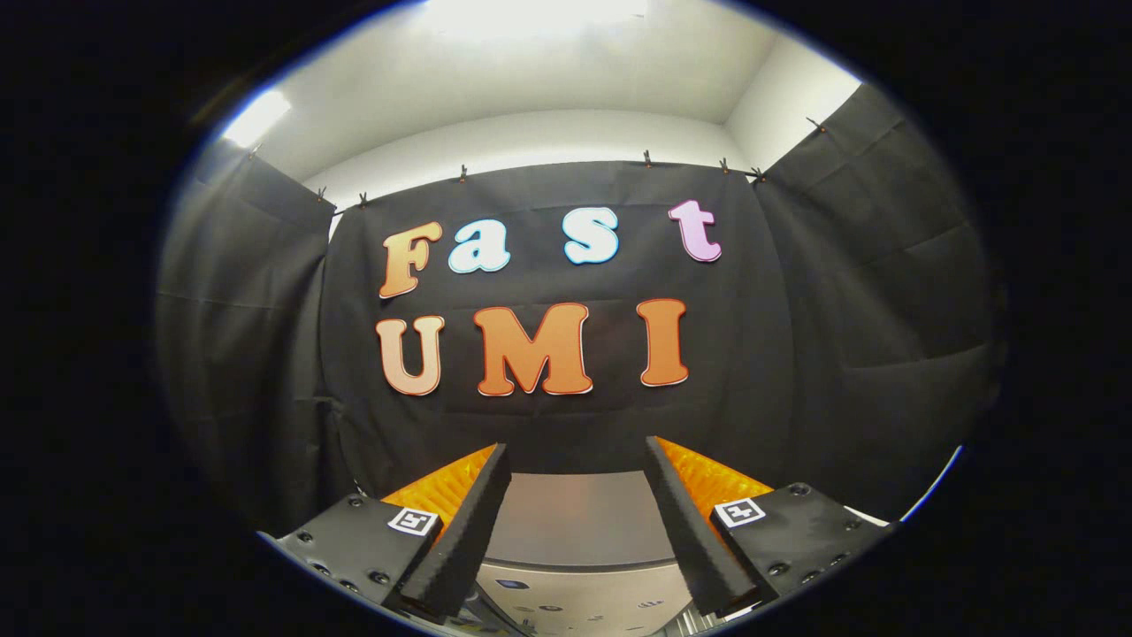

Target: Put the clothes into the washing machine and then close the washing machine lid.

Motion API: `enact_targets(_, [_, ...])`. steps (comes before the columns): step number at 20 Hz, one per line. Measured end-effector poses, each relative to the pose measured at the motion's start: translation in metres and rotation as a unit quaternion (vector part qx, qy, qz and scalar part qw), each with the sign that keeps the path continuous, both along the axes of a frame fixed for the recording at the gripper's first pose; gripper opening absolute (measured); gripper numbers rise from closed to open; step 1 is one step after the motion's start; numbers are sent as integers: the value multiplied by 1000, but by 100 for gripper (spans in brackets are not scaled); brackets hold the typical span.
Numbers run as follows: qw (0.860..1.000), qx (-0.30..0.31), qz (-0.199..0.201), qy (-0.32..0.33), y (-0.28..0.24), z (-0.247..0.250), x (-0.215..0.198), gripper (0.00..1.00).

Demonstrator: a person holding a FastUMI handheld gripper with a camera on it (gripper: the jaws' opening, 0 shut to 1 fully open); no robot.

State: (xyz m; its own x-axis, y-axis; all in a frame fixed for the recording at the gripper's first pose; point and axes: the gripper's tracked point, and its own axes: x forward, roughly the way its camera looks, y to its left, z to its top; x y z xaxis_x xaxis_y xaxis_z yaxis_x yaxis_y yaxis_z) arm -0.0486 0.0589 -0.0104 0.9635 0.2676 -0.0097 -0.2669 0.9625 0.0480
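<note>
washing machine point(579, 531): grey top, lid shut | fingers point(575, 460): spread, empty, above it

The gripper view looks level along its spread fingers point(495, 495), over the washing machine point(579, 531), toward the nearby booth wall point(796, 354).

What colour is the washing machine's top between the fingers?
Grey, metallic-looking washing machine top, seen in the gripper view; the hand-held gripper is open.

Gripper point(575, 456) fingers spread wide, nothing between them; gap free. Below and just ahead, flat grey top of washing machine point(579, 518) blocks downward path, control panel point(584, 597) nearer. Beyond machine, black cloth wall point(548, 425) closes off forward way; side cloth panels hem both flanks. Open air above machine top.
</note>
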Motion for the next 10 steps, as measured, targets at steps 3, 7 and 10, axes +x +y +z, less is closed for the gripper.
enact_targets(3, [1000,-13,-20,-2,-24,-1,-4,98])
enact_targets(7, [999,-14,-44,-7,-39,-2,-8,98])
enact_targets(10, [999,-9,-43,-5,-35,-5,-8,98])
